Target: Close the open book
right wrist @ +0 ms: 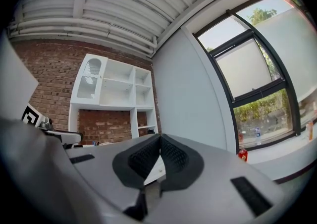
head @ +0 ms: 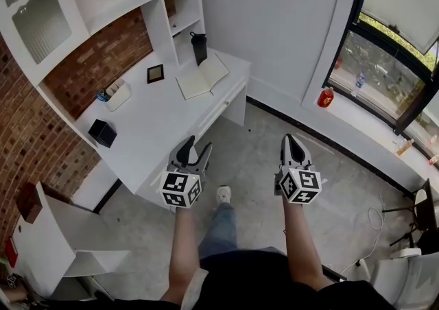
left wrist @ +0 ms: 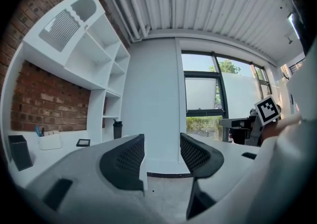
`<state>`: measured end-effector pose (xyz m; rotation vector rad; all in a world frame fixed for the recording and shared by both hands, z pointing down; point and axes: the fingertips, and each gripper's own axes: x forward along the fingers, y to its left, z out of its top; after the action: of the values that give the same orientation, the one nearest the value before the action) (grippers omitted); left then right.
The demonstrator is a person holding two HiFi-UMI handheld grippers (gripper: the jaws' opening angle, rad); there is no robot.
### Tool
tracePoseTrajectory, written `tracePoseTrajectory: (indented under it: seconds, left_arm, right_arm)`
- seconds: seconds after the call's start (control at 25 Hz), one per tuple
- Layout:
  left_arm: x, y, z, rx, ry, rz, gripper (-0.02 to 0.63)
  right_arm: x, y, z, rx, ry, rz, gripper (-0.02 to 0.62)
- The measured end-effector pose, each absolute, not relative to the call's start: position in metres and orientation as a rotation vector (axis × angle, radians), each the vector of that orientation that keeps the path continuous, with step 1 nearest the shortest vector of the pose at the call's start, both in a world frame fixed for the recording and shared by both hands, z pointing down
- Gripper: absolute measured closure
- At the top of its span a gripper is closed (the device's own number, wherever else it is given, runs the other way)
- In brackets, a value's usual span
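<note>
White tabletop runs along the brick wall, shelving above it. Open book lies flat at the far end, pages up and both halves spread, just beside a black tumbler that stands at the foot of the shelf unit. Also on the tabletop, well apart from the book: a small dark frame, a white pen holder and a black box toward the near end. Task reads as not yet begun: the book is fully open and nothing touches it. The person stands on the floor off the tabletop's front corner, with both tools held out low in front of the body. Left hand-held gripper hangs over the tabletop's near edge, well short of the book; its own view shows the jaws spread with a clear gap, only wall and floor between them, nothing held. Right hand-held gripper is over bare floor, farther from the tabletop; its own view shows the padded jaws pressed together at the tips, pinching nothing that I can make out. All of the work looks to be left: getting near the far end, catching one cover or page block, and folding it over onto the other half. The spread left tool is the nearer of the two and looks the readier to take an edge.
</note>
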<state>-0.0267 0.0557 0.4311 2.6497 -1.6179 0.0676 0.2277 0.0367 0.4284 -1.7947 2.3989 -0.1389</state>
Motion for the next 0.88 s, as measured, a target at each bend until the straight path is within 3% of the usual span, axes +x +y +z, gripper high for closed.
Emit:
tracePoseTrajectory:
  seconds: [0.88]
  left_arm:
    - [-0.07,-0.292,0.474,2.572,-1.56,0.13,0.4]
  right_arm:
    - [0.151,-0.318,0.47,-1.823,2.468,-0.294,0.597]
